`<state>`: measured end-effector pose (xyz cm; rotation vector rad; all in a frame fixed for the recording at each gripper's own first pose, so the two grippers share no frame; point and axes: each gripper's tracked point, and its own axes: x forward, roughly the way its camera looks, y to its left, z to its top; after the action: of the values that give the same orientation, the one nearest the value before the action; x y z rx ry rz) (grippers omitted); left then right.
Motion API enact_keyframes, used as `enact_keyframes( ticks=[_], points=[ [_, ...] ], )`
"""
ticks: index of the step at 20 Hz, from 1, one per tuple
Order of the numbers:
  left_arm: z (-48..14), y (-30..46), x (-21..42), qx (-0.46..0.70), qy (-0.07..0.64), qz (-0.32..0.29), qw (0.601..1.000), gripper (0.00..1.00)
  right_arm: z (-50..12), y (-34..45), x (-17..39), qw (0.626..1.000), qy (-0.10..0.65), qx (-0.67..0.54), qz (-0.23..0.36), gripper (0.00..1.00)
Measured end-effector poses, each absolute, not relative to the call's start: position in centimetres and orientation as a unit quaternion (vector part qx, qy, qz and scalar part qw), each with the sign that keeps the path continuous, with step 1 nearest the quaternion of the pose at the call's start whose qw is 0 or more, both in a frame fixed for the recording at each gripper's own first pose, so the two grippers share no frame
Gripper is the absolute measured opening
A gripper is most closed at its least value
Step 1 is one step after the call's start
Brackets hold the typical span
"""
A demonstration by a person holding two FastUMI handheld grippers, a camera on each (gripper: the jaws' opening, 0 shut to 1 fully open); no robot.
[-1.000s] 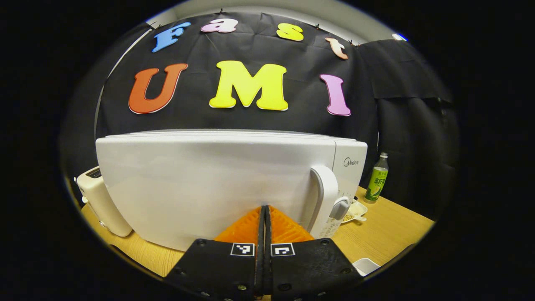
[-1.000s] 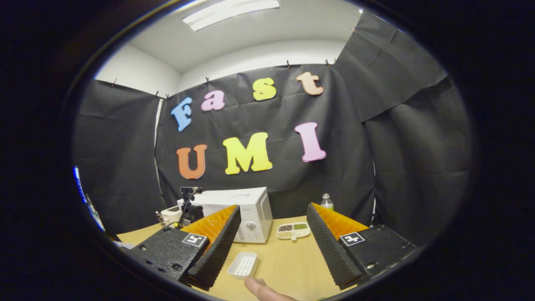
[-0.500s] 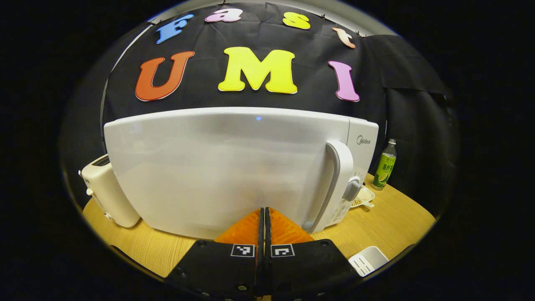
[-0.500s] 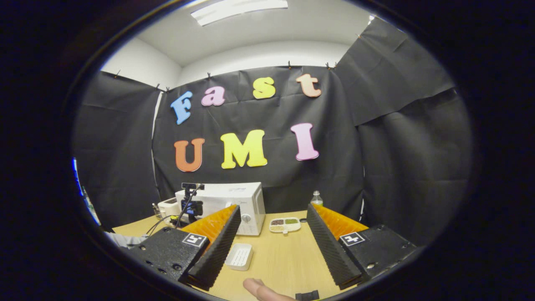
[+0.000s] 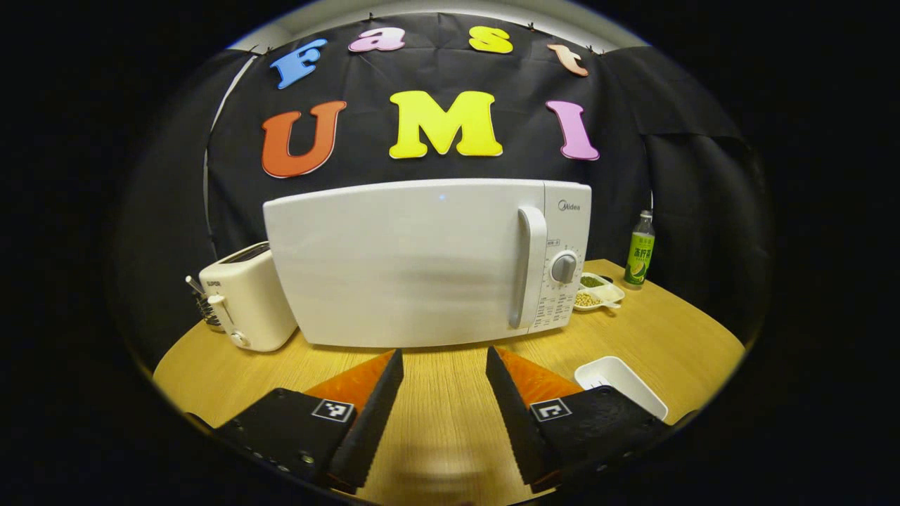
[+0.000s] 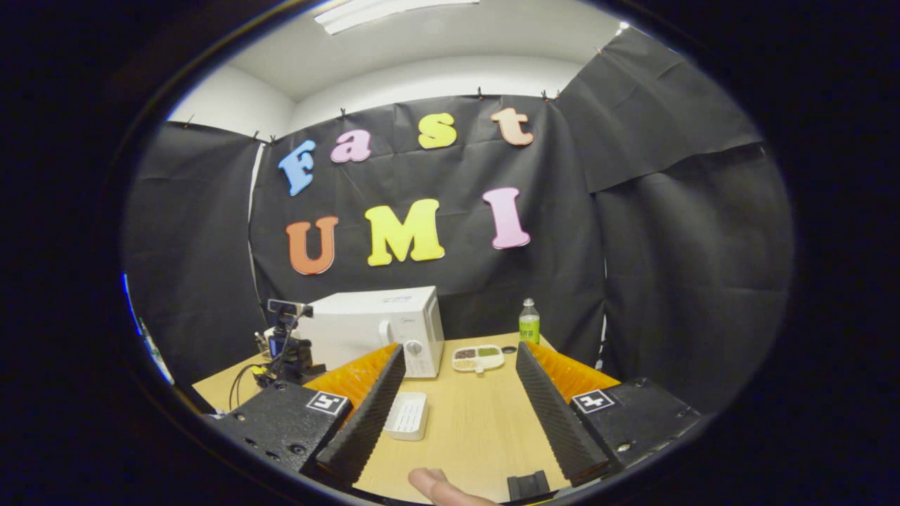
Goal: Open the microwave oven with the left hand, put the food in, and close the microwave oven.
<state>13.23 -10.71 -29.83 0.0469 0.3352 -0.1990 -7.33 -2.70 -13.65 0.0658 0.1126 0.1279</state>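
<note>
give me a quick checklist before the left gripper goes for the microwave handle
1. Microwave door shut, ready to be opened: ok.
2. Door handle in plain sight, nothing in front of it: ok.
3. Left gripper fingers apart, holding nothing: ok.
4. Left gripper lined up with the handle: not ok, handle sits off to the right of the fingers.
5. Right gripper open, back from the door's swing: ok.
6. Food ready: cannot tell; a divided dish with food sits right of the microwave, the white tray looks empty.

Wooden bench [image 5: 675, 337], cream toaster [image 5: 246, 299] at bench left edge, green bottle [image 5: 638, 249] at bench far right corner, black clamp [image 6: 529, 485] at bench near edge
</note>
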Motion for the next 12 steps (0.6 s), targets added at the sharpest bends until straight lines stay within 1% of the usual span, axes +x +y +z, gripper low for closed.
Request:
enact_keyframes(
  ticks=[1,2,4,5,6,7,8,9,10,11,12],
  points=[
    [-28.6,-10.8,12.1,0.015,0.16,-0.101,0.982,1.0,-13.3,-2.7,-7.8,0.996,0.054,0.033,0.059,0.92],
    [-26.9,-11.0,10.9,0.004,0.154,-0.105,0.983,0.9,-13.1,-2.7,-8.2,0.997,0.053,0.033,0.055,0.92],
    [-23.8,-11.4,8.4,-0.02,0.146,-0.114,0.983,0.93,-12.5,-2.6,-9.2,0.997,0.047,0.035,0.049,0.92],
    [-22.2,-11.8,7.1,-0.025,0.14,-0.122,0.982,0.96,-12.3,-2.8,-9.7,0.997,0.045,0.037,0.045,1.0],
    [-19.9,-11.8,5.7,-0.025,0.127,-0.127,0.983,0.96,-11.9,-2.9,-10.0,0.997,0.041,0.038,0.043,0.92],
    [-17.7,-11.8,4.4,-0.025,0.109,-0.133,0.985,0.96,-11.4,-2.8,-10.3,0.998,0.037,0.04,0.041,1.0],
    [-15.6,-11.7,3.1,-0.027,0.094,-0.136,0.986,0.95,-11.1,-2.9,-10.6,0.998,0.038,0.039,0.038,0.91],
    [-13.6,-11.4,1.8,-0.029,0.079,-0.138,0.987,0.84,-10.8,-3.1,-10.8,0.998,0.036,0.039,0.035,1.0],
    [-11.7,-11.1,0.4,-0.03,0.066,-0.136,0.988,0.95,-10.2,-3.2,-11.0,0.998,0.032,0.038,0.033,0.92],
    [-10.0,-10.5,-0.9,-0.03,0.054,-0.133,0.989,0.95,-9.6,-3.4,-11.3,0.998,0.027,0.037,0.031,1.0],
    [-8.4,-9.9,-2.2,-0.027,0.042,-0.127,0.991,0.95,-8.9,-3.6,-11.5,0.999,0.021,0.037,0.029,1.0]
  ],
)
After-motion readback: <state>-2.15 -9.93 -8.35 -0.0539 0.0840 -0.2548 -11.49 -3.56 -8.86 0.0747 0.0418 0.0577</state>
